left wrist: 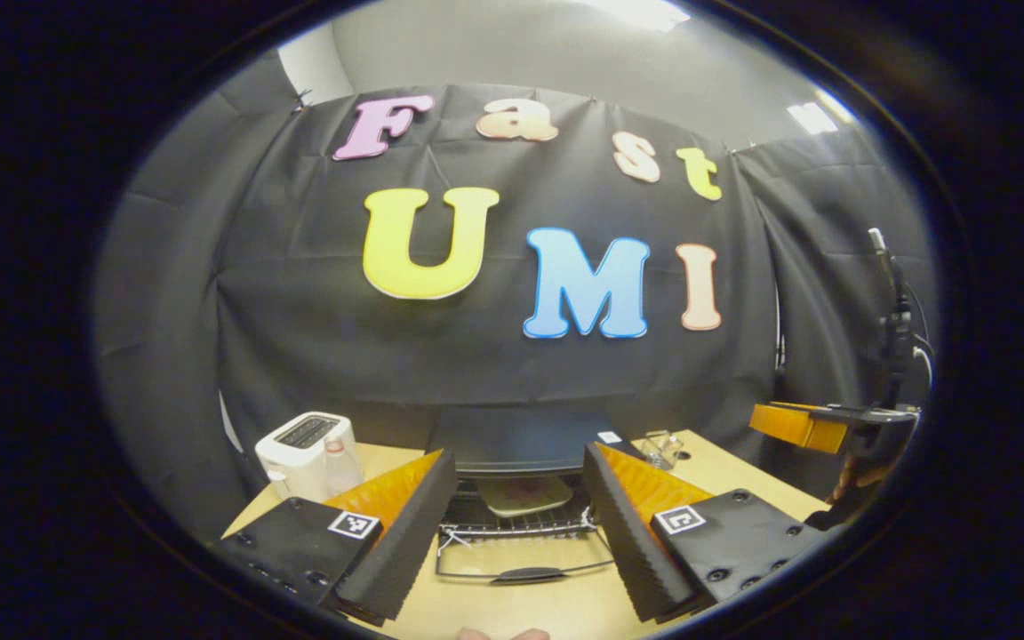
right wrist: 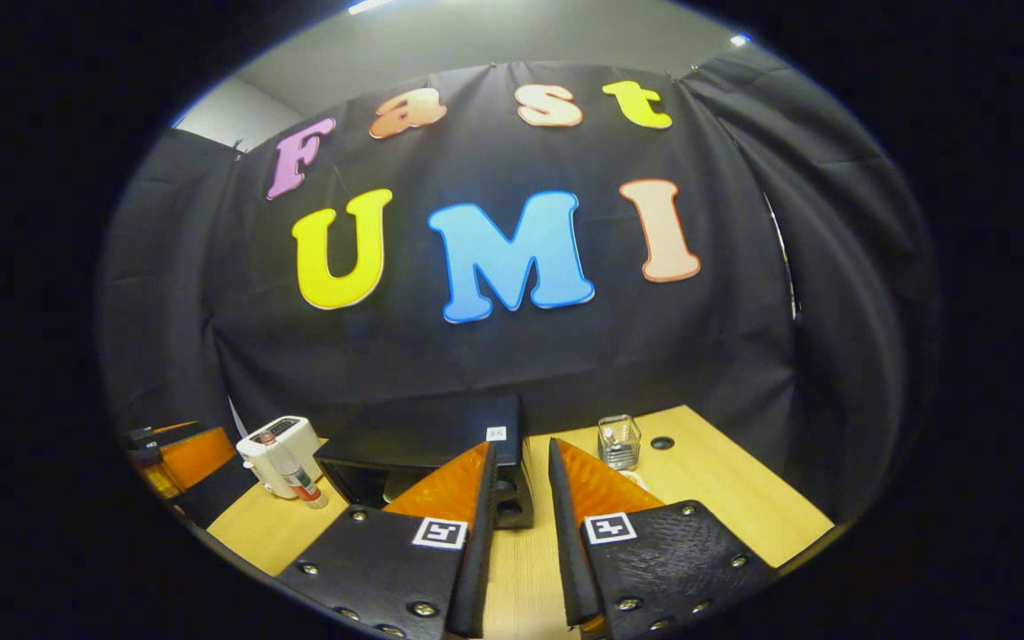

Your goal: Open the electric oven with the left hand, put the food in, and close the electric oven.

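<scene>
2 fingers of the left gripper (left wrist: pixel 521 524) stand wide apart with nothing between them, hovering near the front of the black boxy electric oven (left wrist: pixel 521 440), which sits toward the far middle of the pale wooden table (left wrist: pixel 725 471). The oven's glass door (left wrist: pixel 525 556) lies folded down flat toward the viewer, its dark bar handle (left wrist: pixel 527 574) at the near edge, and a pale plate of food (left wrist: pixel 525 493) rests on the wire rack (left wrist: pixel 512 524) inside. So the food seems already in, and closing is probably what remains. The door is likely stiff, hinged and fairly heavy for its size, with smooth glass that would slip, so the bar handle is the sensible place to take hold, gripped at its middle and lifted in an arc. The right gripper (right wrist: pixel 519 542) hangs low over the table, its fingers a narrow gap apart and holding nothing, with the oven just beyond its tips. To the left of the oven stand a white plastic toaster (left wrist: pixel 303 449) and a small bottle (right wrist: pixel 299 480); to the right, a clear glass jar (right wrist: pixel 620 442).
</scene>
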The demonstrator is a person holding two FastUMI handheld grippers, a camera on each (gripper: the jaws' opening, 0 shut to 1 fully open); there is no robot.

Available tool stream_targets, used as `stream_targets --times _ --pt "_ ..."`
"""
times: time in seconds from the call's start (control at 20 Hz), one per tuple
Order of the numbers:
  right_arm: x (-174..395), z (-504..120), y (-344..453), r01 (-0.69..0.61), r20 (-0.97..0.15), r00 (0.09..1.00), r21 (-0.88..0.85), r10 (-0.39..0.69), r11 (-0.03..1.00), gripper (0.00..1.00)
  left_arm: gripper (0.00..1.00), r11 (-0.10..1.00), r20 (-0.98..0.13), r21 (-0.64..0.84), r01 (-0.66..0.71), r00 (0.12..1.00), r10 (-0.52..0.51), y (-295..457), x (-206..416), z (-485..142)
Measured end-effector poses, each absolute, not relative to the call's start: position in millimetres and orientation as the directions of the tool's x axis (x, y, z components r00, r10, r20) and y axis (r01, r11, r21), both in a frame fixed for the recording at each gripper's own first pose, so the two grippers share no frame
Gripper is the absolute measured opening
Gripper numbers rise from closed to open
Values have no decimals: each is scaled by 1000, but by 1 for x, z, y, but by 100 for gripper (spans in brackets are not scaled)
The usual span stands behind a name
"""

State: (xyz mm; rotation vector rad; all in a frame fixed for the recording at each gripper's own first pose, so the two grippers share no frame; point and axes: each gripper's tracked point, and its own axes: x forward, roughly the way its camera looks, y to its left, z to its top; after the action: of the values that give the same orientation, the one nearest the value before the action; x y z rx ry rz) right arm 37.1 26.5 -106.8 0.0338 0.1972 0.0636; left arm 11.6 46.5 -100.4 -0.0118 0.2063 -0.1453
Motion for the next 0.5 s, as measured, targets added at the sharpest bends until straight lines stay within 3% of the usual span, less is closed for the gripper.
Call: stream_targets --times 0.05,0.1,0.15,0.25,0.35,0.45,0.5 --pt "32 -103 23 -61 -196 979 30 65 998 57 100 989 -201 -27 143 969 -146 40 12 -100" --pt "26 -99 17 -61 -190 980 24 65 998 60 100 989 -208 -27 142 967 -145 35 14 -104" --pt "20 -94 15 -65 -185 980 16 66 998 75 100 989 -225 -30 142 964 -145 29 15 -110" --pt "22 -98 9 -66 -190 979 9 67 998 75 100 989 -277 -46 141 949 -149 21 17 -127" --pt "19 -94 3 -62 -187 980 15 64 998 75 93 988 -326 -68 138 933 -152 15 20 -144" --pt "19 -92 -1 -56 -177 982 22 59 998 75 100 989 -396 -81 123 907 -145 14 21 -168" --pt "17 -91 -6 -51 -173 983 24 54 998 75 93 990 -431 -80 117 891 -140 15 21 -180"
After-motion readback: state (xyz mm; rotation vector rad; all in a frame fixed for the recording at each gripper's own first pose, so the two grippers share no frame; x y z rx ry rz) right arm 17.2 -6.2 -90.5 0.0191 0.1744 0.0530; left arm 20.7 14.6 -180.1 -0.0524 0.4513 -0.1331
